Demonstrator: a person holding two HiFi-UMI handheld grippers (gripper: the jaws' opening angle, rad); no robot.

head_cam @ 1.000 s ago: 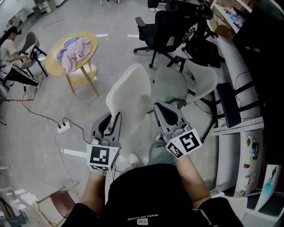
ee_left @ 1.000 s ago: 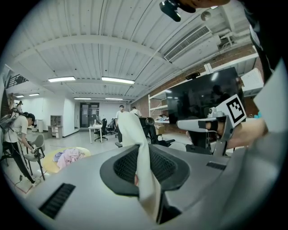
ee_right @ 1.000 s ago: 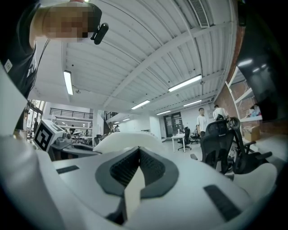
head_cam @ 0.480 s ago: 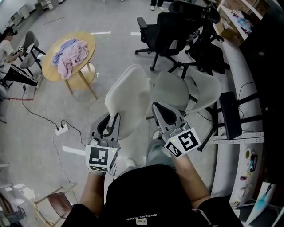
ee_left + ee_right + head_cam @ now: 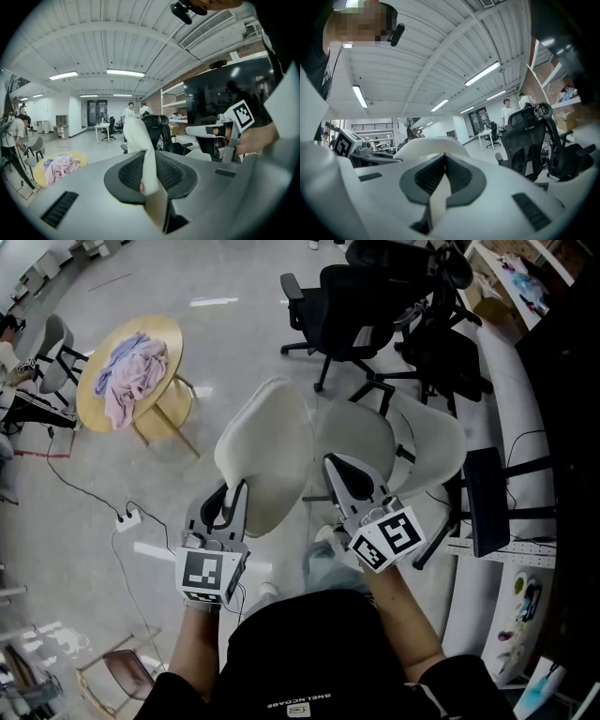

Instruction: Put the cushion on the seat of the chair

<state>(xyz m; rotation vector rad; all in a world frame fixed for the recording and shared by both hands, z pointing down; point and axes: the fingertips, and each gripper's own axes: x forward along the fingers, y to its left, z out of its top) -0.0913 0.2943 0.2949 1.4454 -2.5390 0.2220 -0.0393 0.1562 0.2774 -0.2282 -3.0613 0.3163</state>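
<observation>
A cream, rounded cushion hangs in front of me, held by its two lower side edges. My left gripper is shut on its left edge, which stands upright between the jaws in the left gripper view as a pale cushion. My right gripper is shut on the right edge; the cushion bulges beyond those jaws. The white shell chair, on black legs, stands just right of and behind the cushion, its seat partly hidden by it.
A round wooden table with pink cloth on it stands at the left. Black office chairs crowd the back right. A power strip and its cable lie on the floor at the left. A dark screen leans at the right by a curved white desk.
Both grippers have carried the cushion forward together, still gripping it. The white chair has come slightly nearer, and the round table has slid to the left in the head view.
</observation>
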